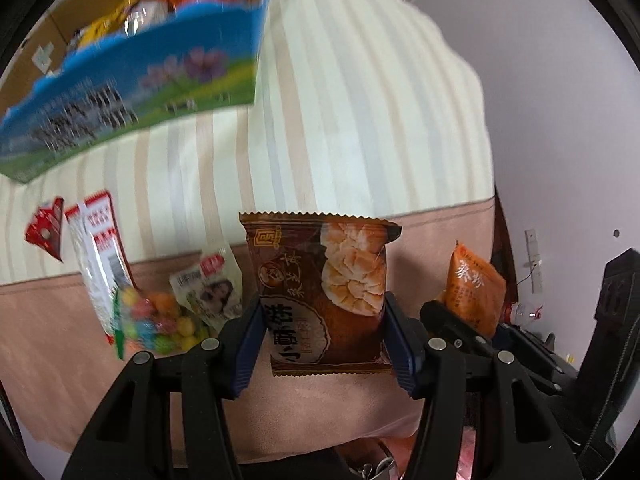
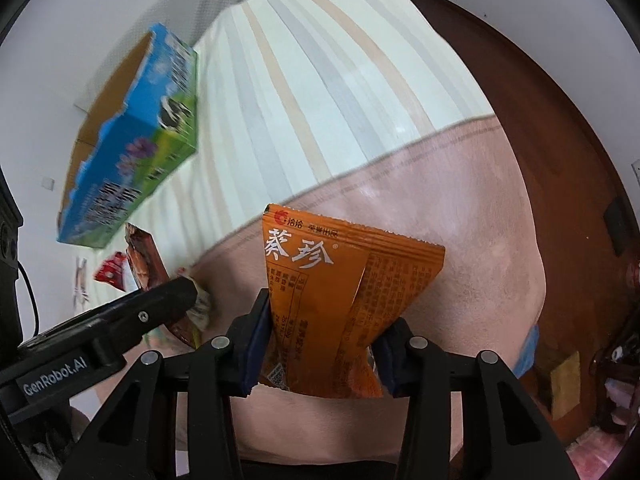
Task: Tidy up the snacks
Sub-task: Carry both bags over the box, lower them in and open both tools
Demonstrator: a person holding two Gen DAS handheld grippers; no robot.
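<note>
My left gripper [image 1: 322,344] has its jaws closed on a brown biscuit packet [image 1: 320,292], which stands upright between the blue pads [image 1: 248,356] and is lifted above the bed [image 1: 360,100]. My right gripper [image 2: 320,356] has its jaws pressed on the lower part of an orange sunflower seed packet [image 2: 340,292]; the packet is creased in the middle and its top points up and away from me. In the left view I see this same orange packet at the right side, held up beside the brown one.

The bed has a striped cream cover and a pink band along the near edge. On it, at the left, lie a clear bag of coloured candies [image 1: 120,292], a small white snack pouch [image 1: 210,292] touching it, and a red wrapper [image 1: 46,232] a little apart. Farther back stands a blue cardboard box [image 1: 132,92] with the top open, and some snack packets [image 1: 132,20] are already inside it.
</note>
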